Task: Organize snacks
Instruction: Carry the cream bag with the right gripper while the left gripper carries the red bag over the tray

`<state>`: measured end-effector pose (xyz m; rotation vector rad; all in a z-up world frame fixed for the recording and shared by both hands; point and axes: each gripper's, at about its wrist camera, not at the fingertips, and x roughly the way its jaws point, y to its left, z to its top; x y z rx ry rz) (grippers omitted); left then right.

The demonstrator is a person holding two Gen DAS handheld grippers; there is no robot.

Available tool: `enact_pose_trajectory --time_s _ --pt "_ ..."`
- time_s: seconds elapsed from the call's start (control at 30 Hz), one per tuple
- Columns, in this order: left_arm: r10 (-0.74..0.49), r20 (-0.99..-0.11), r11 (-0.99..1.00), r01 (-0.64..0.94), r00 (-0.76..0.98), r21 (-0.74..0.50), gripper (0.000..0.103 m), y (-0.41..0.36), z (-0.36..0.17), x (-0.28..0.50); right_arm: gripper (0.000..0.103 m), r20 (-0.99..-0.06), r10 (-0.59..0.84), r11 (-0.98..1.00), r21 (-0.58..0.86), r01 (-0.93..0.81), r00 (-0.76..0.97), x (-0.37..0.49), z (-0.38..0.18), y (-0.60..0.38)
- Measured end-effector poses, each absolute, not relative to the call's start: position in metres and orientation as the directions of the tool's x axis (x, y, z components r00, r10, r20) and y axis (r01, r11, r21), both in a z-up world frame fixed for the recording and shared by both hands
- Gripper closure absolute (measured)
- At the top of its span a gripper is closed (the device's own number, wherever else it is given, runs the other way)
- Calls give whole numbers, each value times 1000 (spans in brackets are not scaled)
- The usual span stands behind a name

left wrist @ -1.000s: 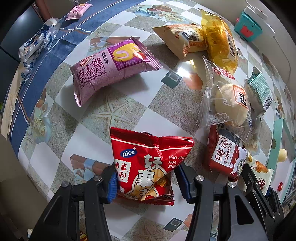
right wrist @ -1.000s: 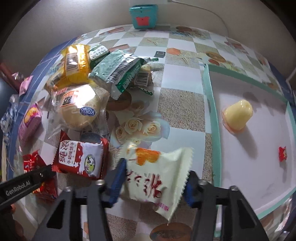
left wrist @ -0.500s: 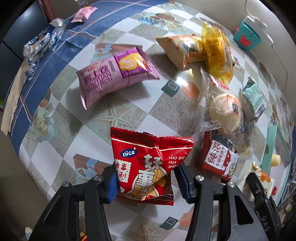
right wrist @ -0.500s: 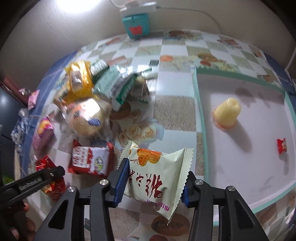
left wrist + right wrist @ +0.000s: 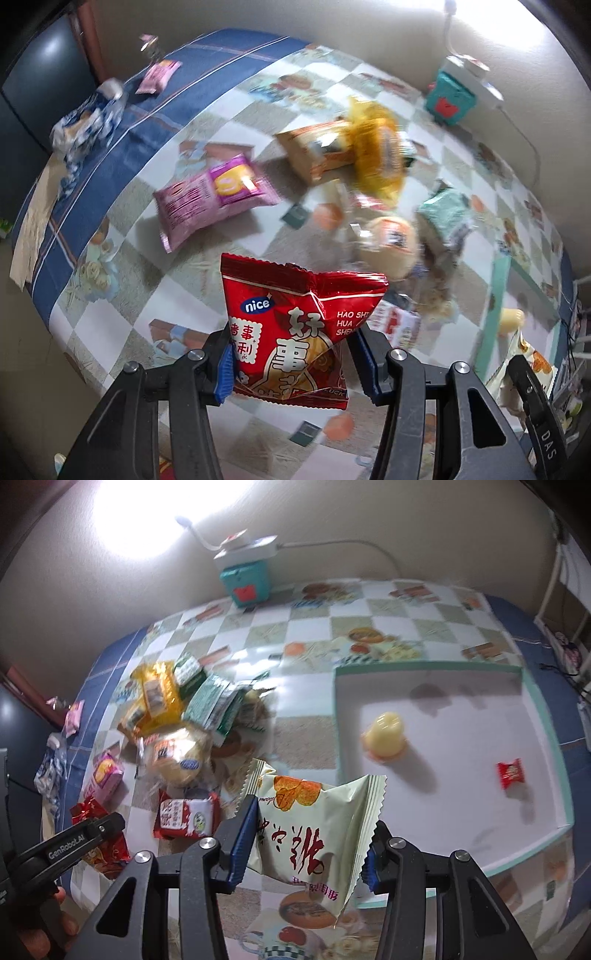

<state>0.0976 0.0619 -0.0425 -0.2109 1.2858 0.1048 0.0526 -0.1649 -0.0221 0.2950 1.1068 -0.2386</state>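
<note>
Your left tool [image 5: 293,363] pinches a red snack packet [image 5: 295,328] between its blue pads, partly spread, held above the bench [image 5: 122,295]. Your right tool [image 5: 308,843] grips a cream snack packet [image 5: 314,827] the same way, just beside the near left corner of the teal-rimmed tray [image 5: 337,738], where a yellow jelly cup [image 5: 386,734] and a small red sweet [image 5: 511,773] lie.

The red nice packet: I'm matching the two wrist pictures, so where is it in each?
Left wrist: the red nice packet sits bottom centre, clamped in the left tool.
Right wrist: bottom left, behind that tool's arm.
Shared landmark: teal box by the wall.
</note>
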Motion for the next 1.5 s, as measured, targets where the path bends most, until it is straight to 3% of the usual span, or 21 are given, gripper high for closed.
enact_pose_trajectory --time_s 0.87,1.17,1.5 --pt "-149 -917 978 192 370 -81 48 -128 27 98 52 -861 -245 731 137 668 445 -18 23 -336" --pt "-167 -930 950 307 326 -63 48 -190 7 82 52 -873 -274 652 140 745 404 -38 12 -382" --pt "-109 -972 932 361 206 -28 48 -220 -54 69 52 -948 -180 608 103 787 263 -39 -56 -407"
